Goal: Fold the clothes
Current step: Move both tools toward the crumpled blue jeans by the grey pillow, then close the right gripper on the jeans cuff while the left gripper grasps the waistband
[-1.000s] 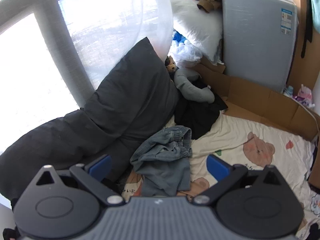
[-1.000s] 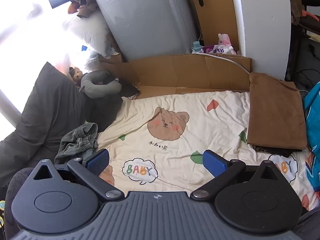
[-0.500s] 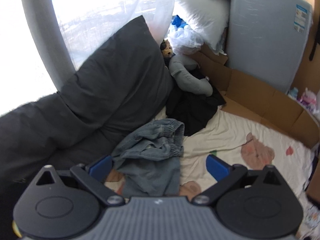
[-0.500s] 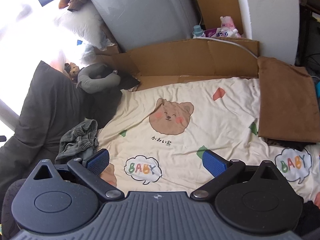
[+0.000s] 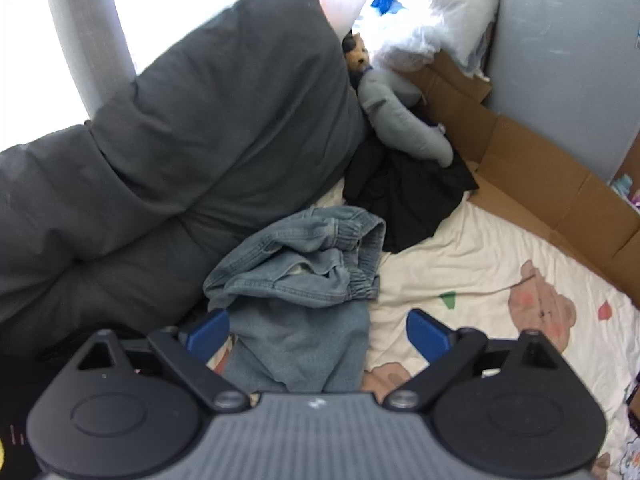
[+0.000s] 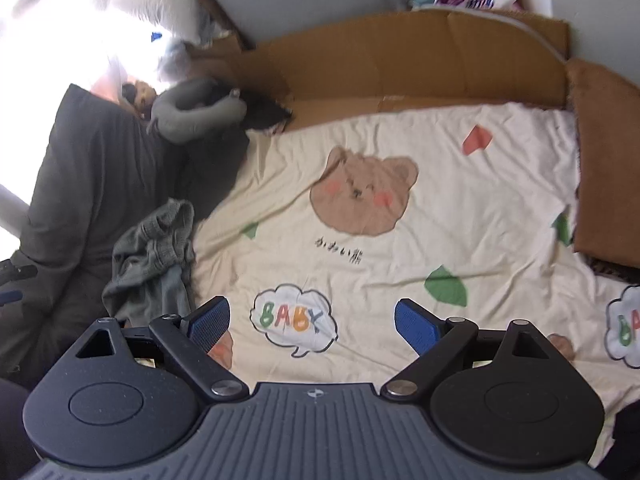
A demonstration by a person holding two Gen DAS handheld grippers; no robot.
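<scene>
Left gripper point(image 5: 318, 330) fingers spread, empty; denim shorts point(image 5: 304, 280) lie crumpled directly ahead between them, waistband far end, against dark pillow point(image 5: 200, 128). Right gripper point(image 6: 312, 322) fingers spread, empty over sheet point(image 6: 460, 216); shorts well left of it. Left nearer

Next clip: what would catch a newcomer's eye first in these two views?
The crumpled jeans heaped at the sheet's edge against the dark pillow, right ahead of the open left hand-held gripper. In the right view, the cream sheet with its bear print and "BABY" cloud fills the scene beneath the open right hand-held gripper. Cardboard lines the far side.
</scene>
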